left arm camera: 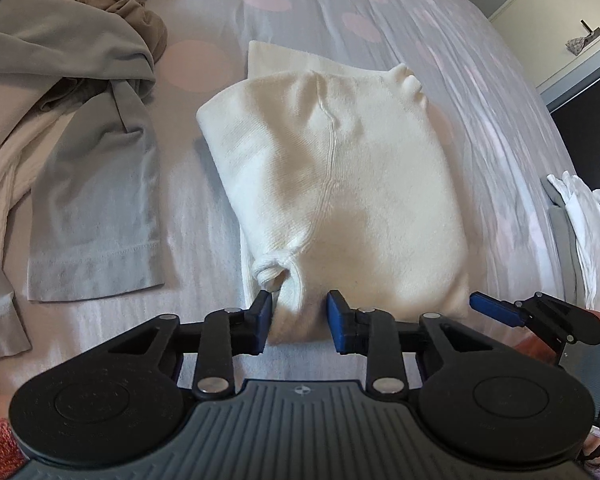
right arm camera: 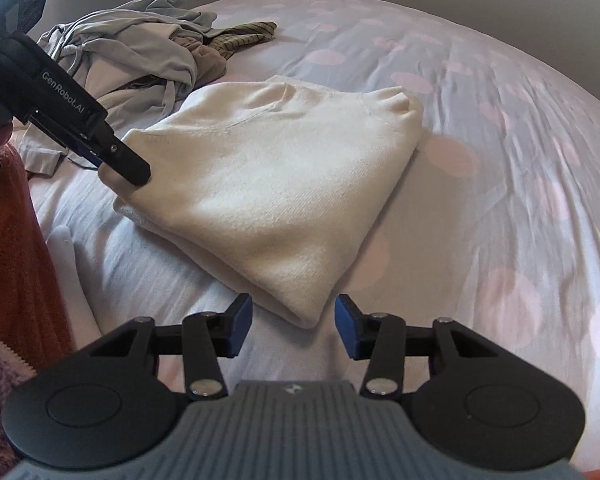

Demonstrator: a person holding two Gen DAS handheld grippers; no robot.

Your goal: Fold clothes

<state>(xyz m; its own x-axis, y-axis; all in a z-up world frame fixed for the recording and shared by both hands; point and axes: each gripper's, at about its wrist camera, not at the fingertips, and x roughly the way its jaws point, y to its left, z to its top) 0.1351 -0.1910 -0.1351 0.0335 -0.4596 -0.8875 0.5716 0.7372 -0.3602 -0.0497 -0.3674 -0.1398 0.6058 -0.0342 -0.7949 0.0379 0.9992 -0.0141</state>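
A folded cream sweater [left arm camera: 340,168] lies on the lilac bedspread [left arm camera: 440,40] with pink dots. My left gripper [left arm camera: 300,316] is at the sweater's near edge, its blue pads pressed on a thick fold of the fabric. In the right wrist view the same sweater [right arm camera: 284,184] shows the left gripper [right arm camera: 134,170] pinching its near-left corner. My right gripper [right arm camera: 294,326] stands open, with the sweater's nearest corner just ahead of the gap and touching neither pad. One of its blue fingers [left arm camera: 490,307] shows at the sweater's right corner.
A loose heap of grey and brown clothes [left arm camera: 80,80] lies to the left of the sweater, seen too as the heap [right arm camera: 140,52] at the back left. A stack of white folded clothes [left arm camera: 588,232] sits at the bed's right edge. An orange-red sleeve [right arm camera: 12,240] is close on the left.
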